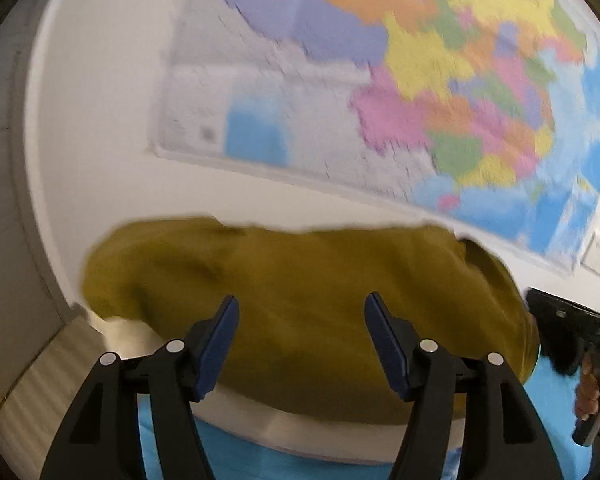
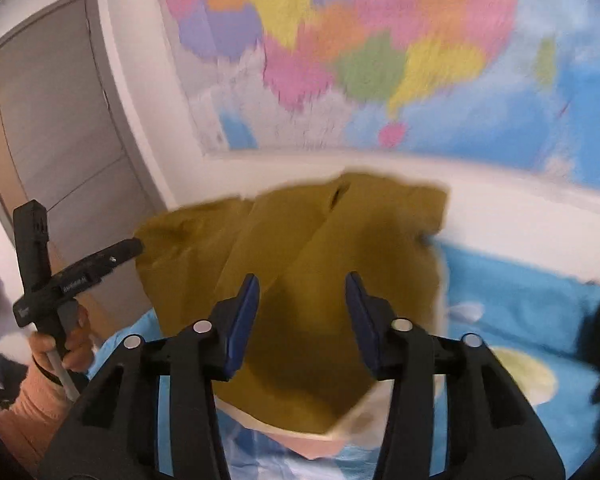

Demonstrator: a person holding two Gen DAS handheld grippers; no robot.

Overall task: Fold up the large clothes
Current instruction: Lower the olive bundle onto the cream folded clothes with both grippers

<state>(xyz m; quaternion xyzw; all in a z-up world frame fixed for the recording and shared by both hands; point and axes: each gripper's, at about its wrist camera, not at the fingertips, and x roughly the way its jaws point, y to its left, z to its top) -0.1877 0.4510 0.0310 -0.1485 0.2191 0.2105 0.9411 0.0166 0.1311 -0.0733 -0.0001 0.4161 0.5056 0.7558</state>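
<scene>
A mustard-yellow garment (image 1: 300, 304) lies bunched in front of both grippers, on a blue bed cover; it also shows in the right wrist view (image 2: 300, 264) with folds running across it. My left gripper (image 1: 300, 304) is open, its blue pads (image 1: 220, 340) apart in front of the cloth, holding nothing. My right gripper (image 2: 302, 284) is open too, jaws spread over the garment's near part. The left gripper also shows in the right wrist view (image 2: 136, 246) at the garment's left edge. The right gripper shows at the left wrist view's right edge (image 1: 532, 300).
A coloured wall map (image 1: 420, 80) hangs on the white wall behind the bed. A grey door (image 2: 60, 128) stands at the left. The blue patterned bed cover (image 2: 520, 312) spreads to the right. A cream fabric layer (image 2: 320, 440) lies under the garment.
</scene>
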